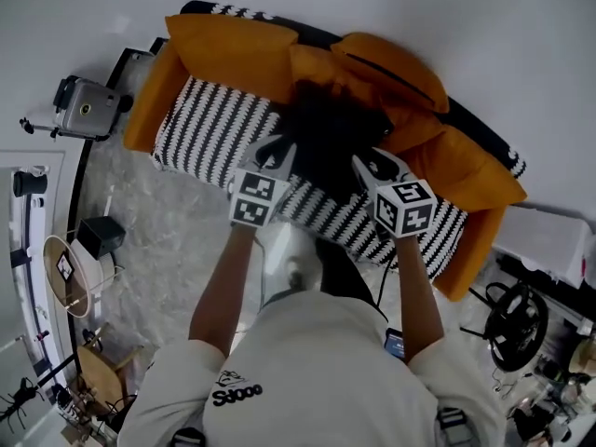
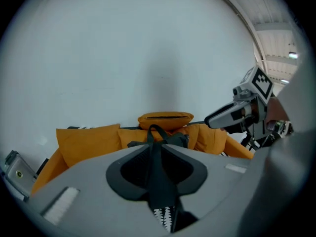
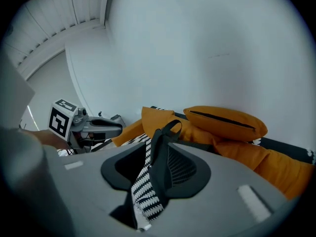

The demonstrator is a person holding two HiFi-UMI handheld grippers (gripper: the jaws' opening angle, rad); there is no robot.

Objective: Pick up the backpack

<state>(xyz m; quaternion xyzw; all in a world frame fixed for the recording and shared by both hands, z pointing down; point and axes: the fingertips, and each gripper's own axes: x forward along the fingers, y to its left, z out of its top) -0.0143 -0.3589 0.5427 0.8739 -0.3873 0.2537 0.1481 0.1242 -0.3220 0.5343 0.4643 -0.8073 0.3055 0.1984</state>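
Backpack (image 1: 328, 136) lay mid-frame on the sofa (image 1: 212, 119), just above left claw (image 1: 274, 152) and right claw (image 1: 369, 164); both claws empty, jaws apart, equally near.

We see a black backpack (image 1: 326, 142), a sofa seat (image 1: 209, 124) in black-and-white zigzag, and plain orange cushions (image 1: 391, 68) along its back edge. Our left gripper (image 1: 277, 147) and right gripper (image 1: 368, 164) are grey with black-and-white square markers. The floor (image 1: 158, 240) is marbled grey and the wall (image 1: 466, 17) is white.
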